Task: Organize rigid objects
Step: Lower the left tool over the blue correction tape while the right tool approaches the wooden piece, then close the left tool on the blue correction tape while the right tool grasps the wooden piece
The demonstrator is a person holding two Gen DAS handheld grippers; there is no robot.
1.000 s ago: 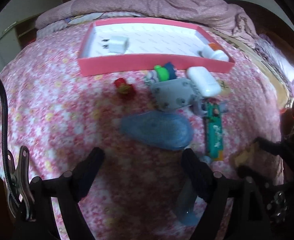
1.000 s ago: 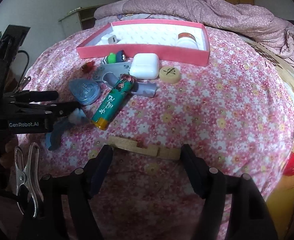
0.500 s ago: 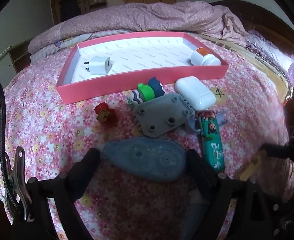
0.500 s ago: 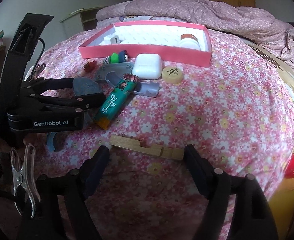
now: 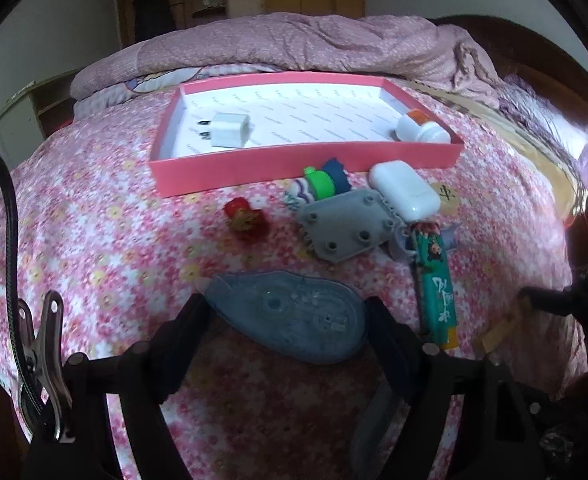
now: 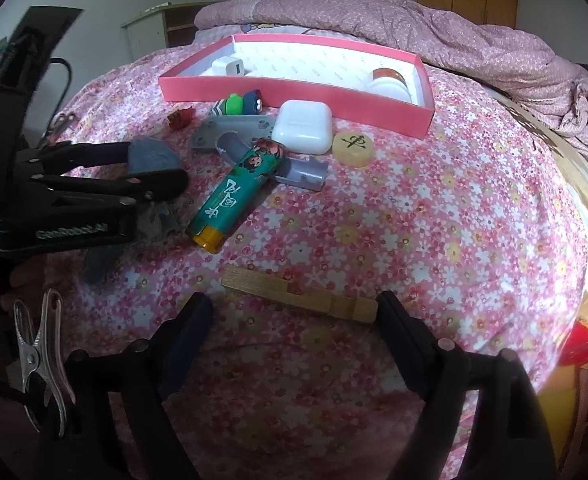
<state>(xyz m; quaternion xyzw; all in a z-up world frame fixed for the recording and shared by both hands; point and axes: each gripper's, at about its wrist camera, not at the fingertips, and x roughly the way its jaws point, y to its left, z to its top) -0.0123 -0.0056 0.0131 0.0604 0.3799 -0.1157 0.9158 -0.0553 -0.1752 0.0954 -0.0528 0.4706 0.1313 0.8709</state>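
My left gripper (image 5: pixel 286 316) is shut on the blue correction tape dispenser (image 5: pixel 294 320), its fingers pressing both ends; it also shows in the right wrist view (image 6: pixel 150 156). The pink tray (image 5: pixel 301 160) lies beyond, holding a white charger (image 5: pixel 230 130) and a white bottle with orange cap (image 5: pixel 421 128). My right gripper (image 6: pixel 294 320) is open, just short of a wooden block (image 6: pixel 297 290). A green lighter (image 6: pixel 238 196) lies between the two grippers.
In front of the tray lie a white earbud case (image 6: pixel 303 126), a grey plate (image 5: pixel 345 228), a green-blue toy (image 5: pixel 321 184), a red figure (image 5: pixel 244 218) and a round chess piece (image 6: pixel 351 148). A blue part (image 6: pixel 98 264) lies under the left gripper. A quilt (image 6: pixel 413 28) is behind.
My left gripper moved forward and closed around the tape dispenser, and its view tilted up. My right gripper edged toward the wooden block.
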